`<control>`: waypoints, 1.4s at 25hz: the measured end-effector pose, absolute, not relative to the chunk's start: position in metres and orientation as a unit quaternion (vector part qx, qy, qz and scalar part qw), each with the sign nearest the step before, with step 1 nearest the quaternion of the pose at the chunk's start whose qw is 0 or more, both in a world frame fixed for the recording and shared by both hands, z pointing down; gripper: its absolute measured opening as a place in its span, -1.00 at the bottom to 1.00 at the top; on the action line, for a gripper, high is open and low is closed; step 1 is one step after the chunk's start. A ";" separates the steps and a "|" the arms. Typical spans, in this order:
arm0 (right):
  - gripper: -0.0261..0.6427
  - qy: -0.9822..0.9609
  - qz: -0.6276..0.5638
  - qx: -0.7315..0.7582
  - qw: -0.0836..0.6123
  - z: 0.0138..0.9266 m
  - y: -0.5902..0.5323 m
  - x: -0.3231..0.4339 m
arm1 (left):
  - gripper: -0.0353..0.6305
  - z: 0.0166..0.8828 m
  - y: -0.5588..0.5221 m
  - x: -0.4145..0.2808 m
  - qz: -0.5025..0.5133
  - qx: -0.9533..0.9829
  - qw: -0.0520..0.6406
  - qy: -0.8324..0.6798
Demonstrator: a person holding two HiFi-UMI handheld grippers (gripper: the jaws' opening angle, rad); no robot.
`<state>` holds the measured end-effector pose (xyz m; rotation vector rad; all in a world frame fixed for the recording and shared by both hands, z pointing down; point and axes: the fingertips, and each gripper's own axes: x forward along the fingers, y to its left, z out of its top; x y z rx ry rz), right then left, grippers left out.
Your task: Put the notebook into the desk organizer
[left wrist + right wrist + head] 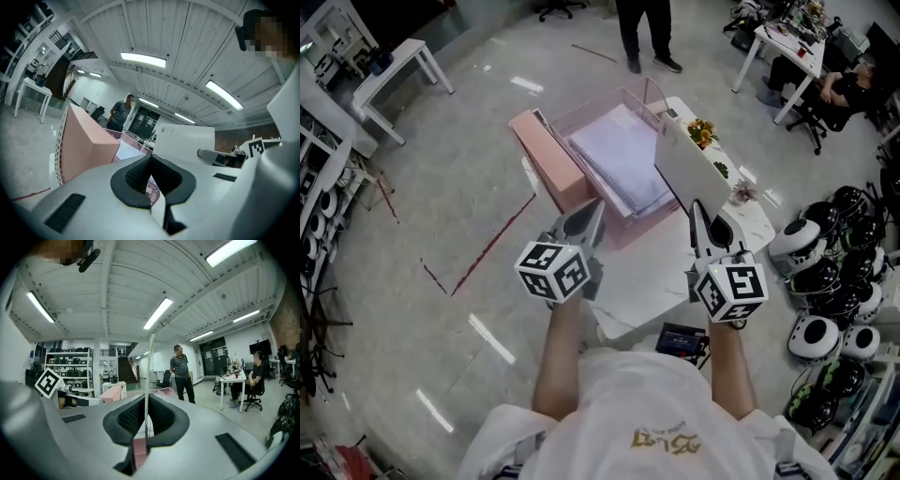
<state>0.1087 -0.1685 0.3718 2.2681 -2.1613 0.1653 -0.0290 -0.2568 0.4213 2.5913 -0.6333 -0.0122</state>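
A white notebook (pixel 692 167) stands upright on its edge over the table's right side, and my right gripper (pixel 698 214) is shut on its near lower corner. In the right gripper view the notebook (pixel 149 376) shows edge-on as a thin line pinched between the pads of the right gripper (pixel 146 422). The pink mesh desk organizer (pixel 619 232) sits just left of it, with a spiral pad (pixel 623 159) lying inside. My left gripper (pixel 594 211) hovers at the organizer's near left corner. In the left gripper view, the left gripper (pixel 151 182) is shut with nothing in it.
A pink box (pixel 548 159) stands against the organizer's left side. The white table (pixel 647 286) carries flowers (pixel 703 133) at its far end, with a black device (pixel 680 339) at its near edge. Helmets (pixel 825 281) pile at the right. A person (pixel 642 33) stands beyond.
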 end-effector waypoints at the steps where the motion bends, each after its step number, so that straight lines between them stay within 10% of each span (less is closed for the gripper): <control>1: -0.86 -0.691 0.055 0.721 0.002 0.374 -0.171 0.112 | -0.84 0.424 -0.256 -0.026 -0.001 0.944 0.236 -0.231; 35: -0.86 -0.786 0.022 0.616 0.048 0.400 -0.274 0.145 | -0.84 0.441 -0.288 -0.007 0.005 0.904 0.232 -0.359</control>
